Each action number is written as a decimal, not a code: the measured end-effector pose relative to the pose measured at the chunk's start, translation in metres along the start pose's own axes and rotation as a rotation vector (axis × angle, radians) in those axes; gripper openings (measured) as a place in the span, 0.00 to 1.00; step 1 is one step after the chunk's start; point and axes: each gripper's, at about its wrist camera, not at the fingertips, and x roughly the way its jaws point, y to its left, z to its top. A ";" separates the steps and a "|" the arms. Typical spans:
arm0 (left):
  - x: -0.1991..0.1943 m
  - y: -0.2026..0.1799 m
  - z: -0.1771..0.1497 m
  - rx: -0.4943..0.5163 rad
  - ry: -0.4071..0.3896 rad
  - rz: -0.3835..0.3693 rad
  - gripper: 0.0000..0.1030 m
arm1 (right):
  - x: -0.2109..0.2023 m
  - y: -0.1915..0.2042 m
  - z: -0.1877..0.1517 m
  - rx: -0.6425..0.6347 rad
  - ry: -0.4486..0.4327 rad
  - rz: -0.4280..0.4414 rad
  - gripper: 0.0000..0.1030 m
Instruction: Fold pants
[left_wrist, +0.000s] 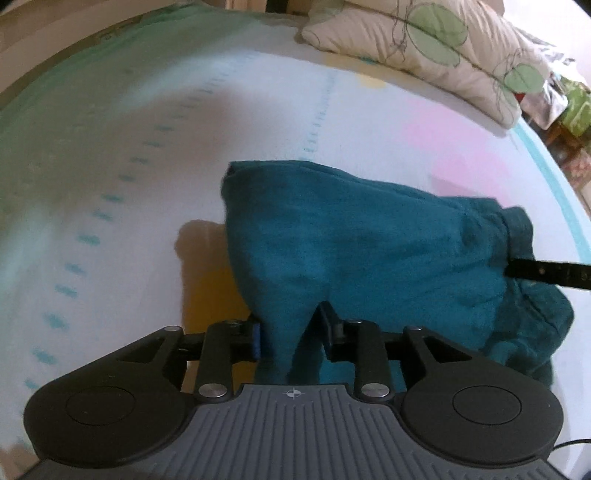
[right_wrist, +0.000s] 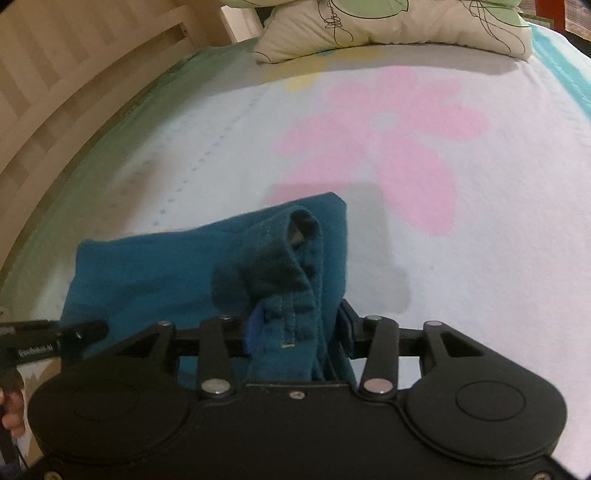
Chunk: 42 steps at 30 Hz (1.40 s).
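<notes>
A bunched fold of the teal knitted pants is pinched by the left gripper; the ribbed waistband is clamped in the right gripper. Beyond, the folded garment is draped on the white flower-printed bedsheet, well short of the leaf-patterned pillow at the headboard edge.

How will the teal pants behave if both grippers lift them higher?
The teal pants will likely sag between grips, since cloth bunches limply in the left gripper and right gripper. Soft, thick-looking knit probably won't slip; loose folds may open.
</notes>
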 end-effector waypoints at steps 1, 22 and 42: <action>-0.006 0.000 0.000 0.000 -0.010 0.013 0.29 | -0.007 -0.002 0.000 0.000 -0.013 -0.016 0.51; -0.027 -0.055 -0.080 0.050 -0.019 0.089 0.28 | -0.023 0.044 -0.066 -0.178 0.017 -0.055 0.33; -0.128 -0.104 -0.106 0.047 -0.234 0.192 0.27 | -0.141 0.082 -0.104 -0.110 -0.113 -0.091 0.50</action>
